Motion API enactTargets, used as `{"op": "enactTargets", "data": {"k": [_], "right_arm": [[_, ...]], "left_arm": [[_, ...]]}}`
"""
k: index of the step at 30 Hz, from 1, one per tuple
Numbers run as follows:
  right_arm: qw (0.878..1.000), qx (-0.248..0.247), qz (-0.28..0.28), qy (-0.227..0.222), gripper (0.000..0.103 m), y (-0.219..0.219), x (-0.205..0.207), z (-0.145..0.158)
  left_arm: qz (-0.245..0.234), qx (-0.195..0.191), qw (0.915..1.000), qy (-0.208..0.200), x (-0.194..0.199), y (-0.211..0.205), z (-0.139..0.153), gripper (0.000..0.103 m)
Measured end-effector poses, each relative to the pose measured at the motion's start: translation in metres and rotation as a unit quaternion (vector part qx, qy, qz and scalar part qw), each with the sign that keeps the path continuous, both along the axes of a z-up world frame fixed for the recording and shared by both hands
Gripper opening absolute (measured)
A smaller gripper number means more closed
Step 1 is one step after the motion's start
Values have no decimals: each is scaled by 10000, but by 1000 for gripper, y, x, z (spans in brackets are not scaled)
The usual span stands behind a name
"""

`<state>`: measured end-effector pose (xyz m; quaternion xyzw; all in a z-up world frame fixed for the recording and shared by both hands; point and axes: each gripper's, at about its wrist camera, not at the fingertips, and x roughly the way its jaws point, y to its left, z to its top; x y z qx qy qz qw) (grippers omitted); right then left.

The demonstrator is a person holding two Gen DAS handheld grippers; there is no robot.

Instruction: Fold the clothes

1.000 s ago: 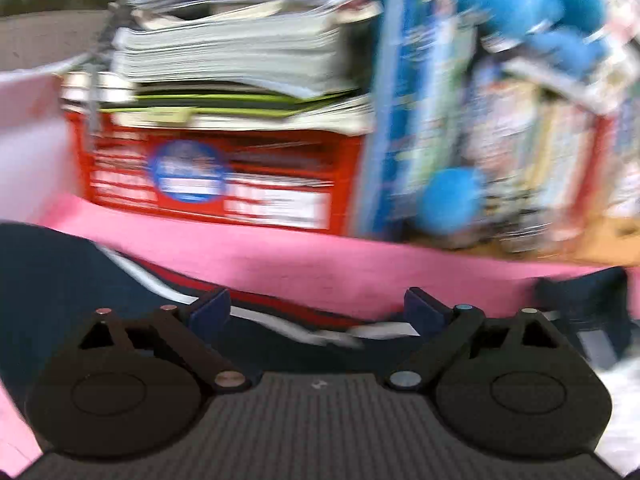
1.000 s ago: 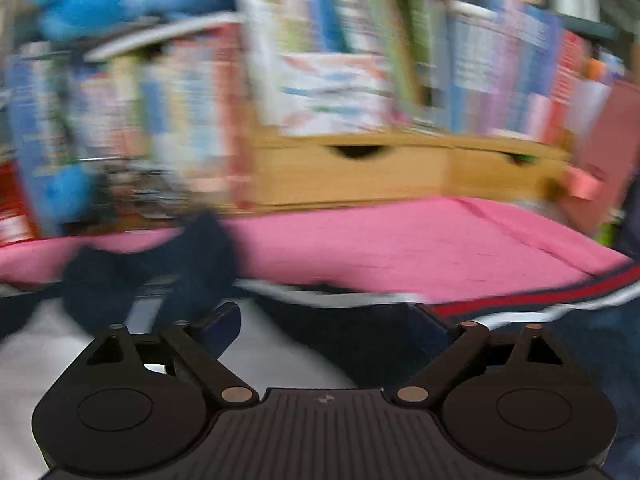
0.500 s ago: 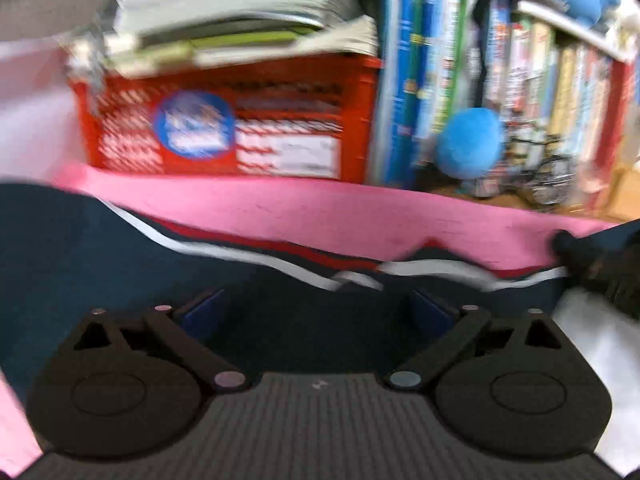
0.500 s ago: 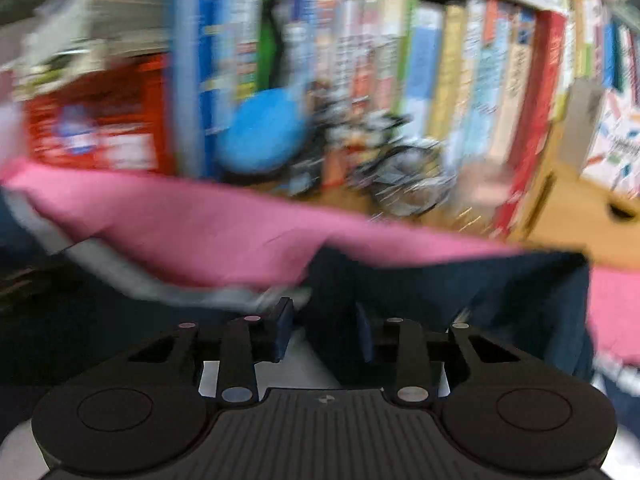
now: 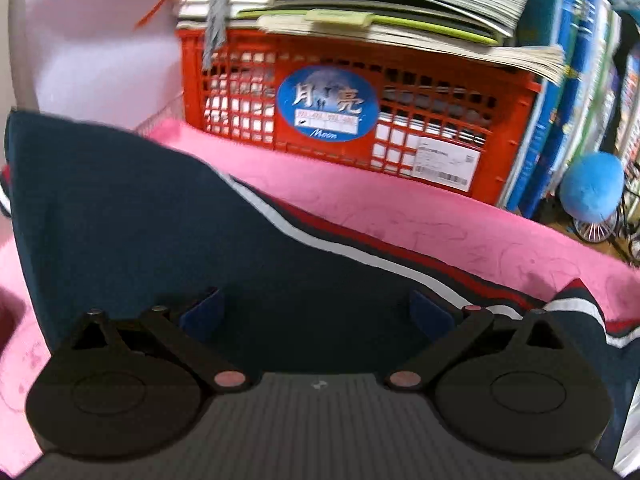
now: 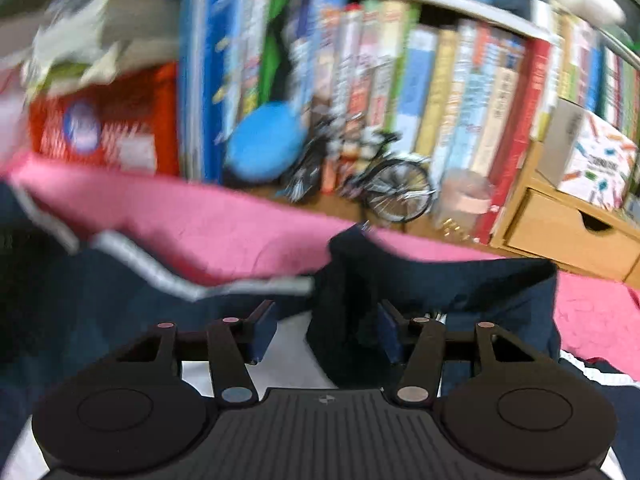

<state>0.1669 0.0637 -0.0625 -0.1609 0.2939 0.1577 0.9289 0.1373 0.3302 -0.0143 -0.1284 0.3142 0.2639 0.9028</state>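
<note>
A: Fabric is being shown in both views: a navy blue garment with white and red stripes (image 5: 168,224) is being spread over the pink cloth-covered desk (image 5: 420,220). In the left wrist view, it is lying across the near part of the desk, with its striped edge running diagonally towards the far right.

B: How is the left gripper (image 5: 316,314) being held?

A: Its jaws are being held wide apart above the navy cloth. Nothing is being pinched between the blue pads (image 5: 202,314).

B: And the right gripper (image 6: 326,330)?

A: Its jaws are being opened. A raised fold of the navy garment (image 6: 420,280) is standing between them, close to the right pad, though whether that pad is being touched cannot be told through the blur. The left pad (image 6: 264,328) is being kept clear of the fold, with a white part of the garment (image 6: 288,364) showing beneath it.

B: What is being seen along the far edge of the desk?

A: A red plastic lattice crate with a round blue label (image 5: 360,120) is being seen at the far left, with a stack of books and magazines (image 5: 380,4) resting on it. To its right, a row of upright books (image 6: 460,92) is being lined up, with a round blue plush ball (image 6: 264,142) and a small black model bicycle (image 6: 384,184) in front. A light wooden drawer unit (image 6: 568,236) is being seen at the far right.
</note>
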Motion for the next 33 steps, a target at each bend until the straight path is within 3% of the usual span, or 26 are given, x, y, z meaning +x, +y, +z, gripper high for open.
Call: {"op": "enactTargets", "data": {"k": [2, 5, 8, 10, 13, 15, 18, 21, 23, 25, 26, 27, 30, 32, 33], "right_arm": [[9999, -6, -140, -16, 57, 5, 16, -8], [9977, 468, -488, 9, 72, 4, 49, -13], [9902, 910, -966, 439, 69, 0, 66, -6], [9917, 984, -721, 395, 69, 0, 48, 2], [9977, 659, -182, -34, 71, 4, -5, 13], [9984, 500, 168, -221, 73, 3, -41, 16], [9960, 656, 580, -186, 83, -2, -79, 10], [9966, 591, 572, -50, 83, 1, -96, -7], [9972, 615, 433, 6, 84, 3, -96, -14], [9969, 729, 297, 3, 85, 1, -97, -14], [9971, 722, 253, 28, 88, 0, -97, -14], [9972, 713, 217, 54, 88, -1, -97, -13], [9971, 735, 168, 86, 91, -2, -95, -12], [9969, 767, 129, 116, 93, -4, -94, -11], [9967, 786, 114, 136, 93, -4, -93, -11]], "left_arm": [[16, 61, 10000, 14, -1, -1, 0, 101], [-6, 40, 10000, 29, 0, -1, -1, 101], [79, -32, 9999, -136, -4, 7, 2, 101], [247, -179, 9990, -339, -8, 17, 4, 101], [560, -363, 9955, -672, -20, 32, 10, 101], [821, -319, 9929, -798, -29, 41, 17, 101], [1309, -132, 9855, -1071, -49, 54, 29, 101], [2178, 313, 9663, -1337, -73, 61, 41, 103], [3042, 888, 9395, -1299, -85, 59, 46, 103], [3780, 1425, 9064, -1234, -94, 57, 50, 103], [3848, 1448, 9032, -1235, -95, 57, 50, 103], [3868, 1426, 9025, -1246, -97, 59, 51, 103], [3414, 803, 9325, -862, -82, 75, 40, 103], [3268, 533, 9431, -309, -67, 86, 28, 103], [3165, 368, 9474, -308, -64, 90, 25, 103]]}}
